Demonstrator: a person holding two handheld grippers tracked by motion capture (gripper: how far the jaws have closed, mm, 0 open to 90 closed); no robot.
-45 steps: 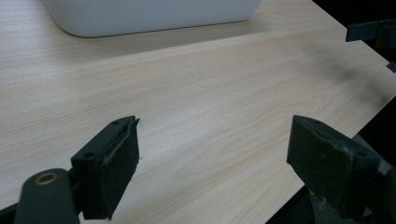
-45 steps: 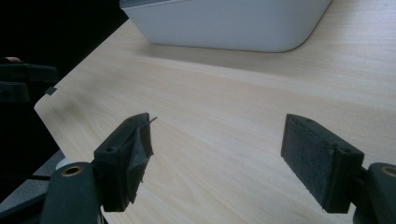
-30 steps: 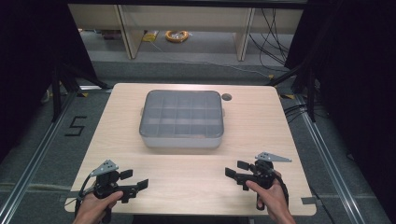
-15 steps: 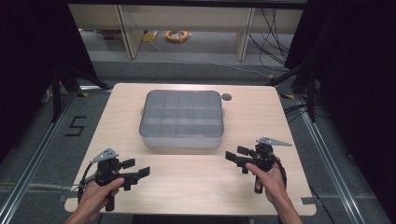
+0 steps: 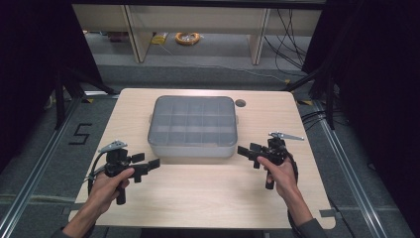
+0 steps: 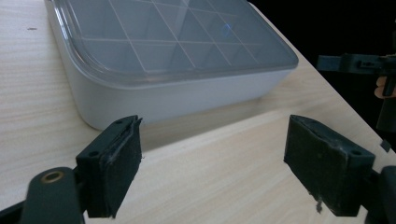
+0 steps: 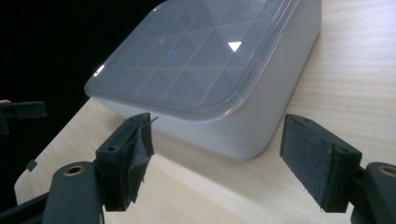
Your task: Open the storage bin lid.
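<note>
Early stage, approach only: lidded compartment box (image 5: 192,126) untouched, translucent lid (image 6: 173,37) seated flat on the white base, nothing lifted or shifted as far as visible

Box at table (image 5: 208,198) centre, slightly toward 12 o'clock; small dark hole (image 5: 240,103) in the tabletop off its corner at 1 o'clock

Left gripper (image 5: 148,166) at 7 o'clock from the box, jaws spread and empty, aimed at the near-left corner; gap clear over bare wood in the left gripper view (image 6: 212,168)

Right gripper (image 5: 247,154) at 4 o'clock from the box, jaws spread and empty, aimed at the near-right corner; same in the right gripper view (image 7: 217,163)

Neither pad touching the box; both just beside the front edge

Left to do, by judgement: close in on both corners, take hold, then open or move

Long axis running 9 to 3 o'clock across the table, lid face up, long front wall toward 6 o'clock, square to the table edge
</note>
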